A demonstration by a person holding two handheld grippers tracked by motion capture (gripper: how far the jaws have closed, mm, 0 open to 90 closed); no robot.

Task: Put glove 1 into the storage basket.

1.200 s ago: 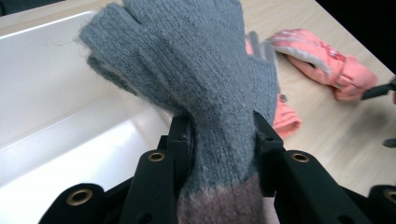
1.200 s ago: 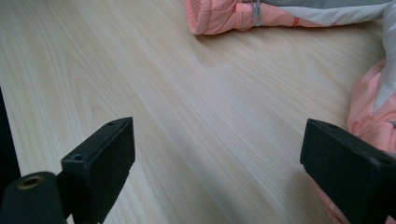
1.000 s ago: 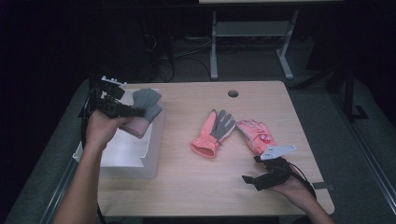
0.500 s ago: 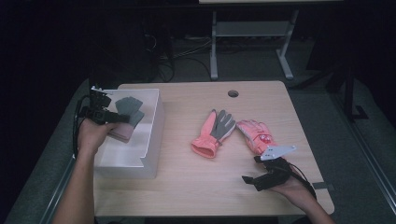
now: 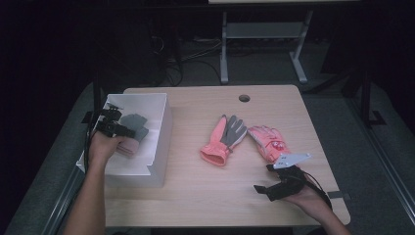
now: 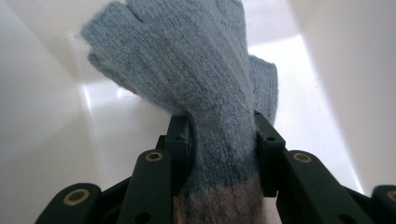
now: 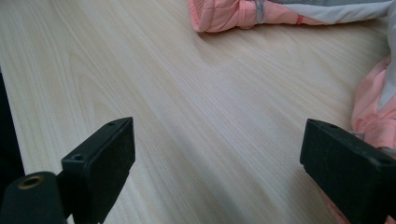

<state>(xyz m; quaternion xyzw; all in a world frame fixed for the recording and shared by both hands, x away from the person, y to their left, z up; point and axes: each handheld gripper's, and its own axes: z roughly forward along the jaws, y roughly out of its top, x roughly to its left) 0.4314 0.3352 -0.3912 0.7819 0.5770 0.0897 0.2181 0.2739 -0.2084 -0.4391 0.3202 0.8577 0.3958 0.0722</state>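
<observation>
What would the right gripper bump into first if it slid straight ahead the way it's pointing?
Probably nothing soon: the right gripper, jaws open, faces bare table. The pink glove's cuff lies farther ahead, slightly off to one side, so depth is uncertain.

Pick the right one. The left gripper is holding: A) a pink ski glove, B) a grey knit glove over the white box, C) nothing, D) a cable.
B: the left gripper clamps the grey knit glove inside the white box.

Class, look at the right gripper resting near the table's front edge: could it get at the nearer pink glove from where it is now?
Probably yes. The right gripper is open and holds nothing, the pink glove lies just beyond it, and only bare table lies between them.
</observation>
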